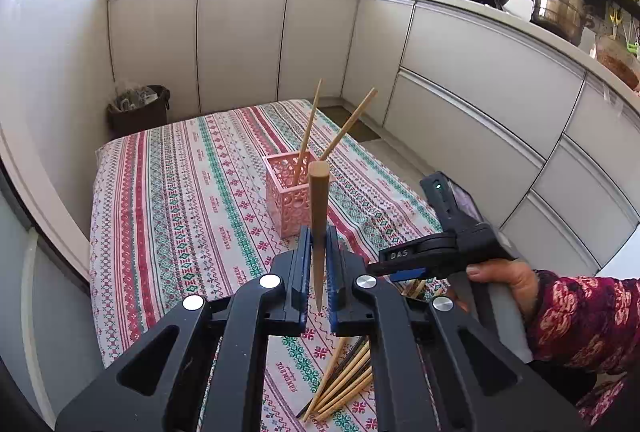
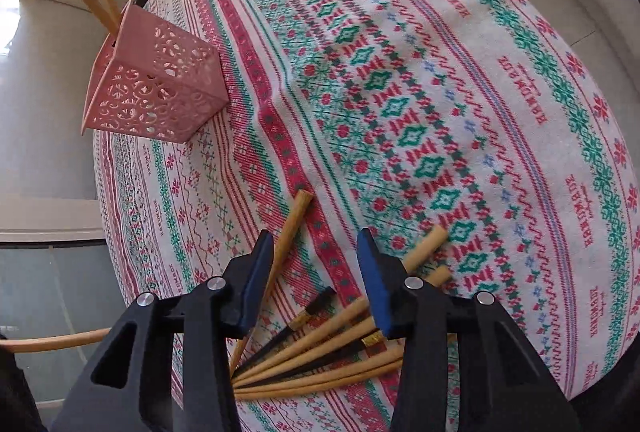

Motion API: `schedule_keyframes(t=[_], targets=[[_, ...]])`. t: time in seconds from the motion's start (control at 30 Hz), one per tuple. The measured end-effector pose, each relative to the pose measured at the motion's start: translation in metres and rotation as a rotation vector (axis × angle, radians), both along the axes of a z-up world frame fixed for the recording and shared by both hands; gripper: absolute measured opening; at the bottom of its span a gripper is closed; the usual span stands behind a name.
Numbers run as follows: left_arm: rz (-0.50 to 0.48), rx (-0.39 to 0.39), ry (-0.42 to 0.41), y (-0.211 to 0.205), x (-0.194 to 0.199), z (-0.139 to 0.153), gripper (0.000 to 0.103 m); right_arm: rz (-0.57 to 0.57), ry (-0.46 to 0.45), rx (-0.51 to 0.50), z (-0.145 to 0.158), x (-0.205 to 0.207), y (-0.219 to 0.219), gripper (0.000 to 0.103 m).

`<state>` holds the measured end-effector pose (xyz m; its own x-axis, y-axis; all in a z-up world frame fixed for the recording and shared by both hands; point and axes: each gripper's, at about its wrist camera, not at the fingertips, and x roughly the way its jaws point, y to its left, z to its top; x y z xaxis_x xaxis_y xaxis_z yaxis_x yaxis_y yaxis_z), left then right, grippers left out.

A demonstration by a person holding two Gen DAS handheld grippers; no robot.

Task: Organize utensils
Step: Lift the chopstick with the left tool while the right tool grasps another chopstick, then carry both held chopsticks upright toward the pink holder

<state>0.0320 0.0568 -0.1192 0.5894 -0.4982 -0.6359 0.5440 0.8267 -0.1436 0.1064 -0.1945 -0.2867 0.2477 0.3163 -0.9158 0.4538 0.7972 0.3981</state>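
Wooden chopstick (image 1: 319, 216) stands pinched in left tool (image 1: 319, 264); right tool (image 2: 316, 284) spread.

A pink lattice holder (image 1: 289, 191) stands upright with two chopsticks (image 1: 308, 133); loose chopsticks (image 2: 320, 348) fan at 6 o'clock.

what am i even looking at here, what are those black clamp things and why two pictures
Those black clamps are hand-held grippers, one in each of a person's hands, each with a camera looking along its fingers. So the two pictures show one moment from either hand.

The left gripper has shut its fingers on a wooden chopstick, held upright above the patterned tablecloth. Behind it stands a pink holder with two chopsticks already in it.

The right gripper, seen in the person's hand in the left picture, points down at the loose pile of chopsticks, fingers apart, gripping nothing yet.
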Motion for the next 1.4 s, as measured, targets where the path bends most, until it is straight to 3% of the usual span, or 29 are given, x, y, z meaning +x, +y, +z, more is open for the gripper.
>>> schedule_keyframes(t=[0.2, 0.27, 0.3, 0.33, 0.53, 0.6, 1.03, 1.2, 1.4], targets=[[0.047, -0.063, -0.063, 0.028, -0.012, 0.021, 0.006, 0.018, 0.0, -0.092, 0.002, 0.02, 0.036, 0.045], [0.075, -0.078, -0.082, 0.035, -0.015, 0.028, 0.006, 0.032, -0.014, -0.114, 0.002, 0.023, 0.048, 0.033], [0.09, -0.087, -0.087, 0.038, -0.015, 0.029, 0.006, 0.034, -0.021, -0.112, 0.001, 0.024, 0.052, 0.018], [0.101, -0.096, -0.089, 0.041, -0.014, 0.031, 0.006, 0.031, -0.031, -0.088, -0.001, 0.024, 0.055, 0.013], [0.167, -0.112, -0.082, 0.048, -0.009, 0.029, 0.006, 0.045, -0.129, -0.01, 0.001, 0.014, 0.052, 0.011], [0.176, -0.12, -0.085, 0.047, -0.01, 0.031, 0.006, 0.046, -0.199, 0.023, 0.017, 0.005, 0.045, 0.01], [0.207, -0.168, -0.165, 0.038, -0.019, 0.047, 0.006, 0.215, -0.775, -0.066, 0.171, -0.088, 0.037, 0.007], [0.203, -0.169, -0.176, 0.031, -0.021, 0.049, 0.006, 0.252, -0.854, -0.139, 0.197, -0.106, 0.035, 0.007], [0.194, -0.169, -0.185, 0.025, -0.022, 0.05, 0.006, 0.246, -0.88, -0.177, 0.211, -0.113, 0.026, 0.007]])
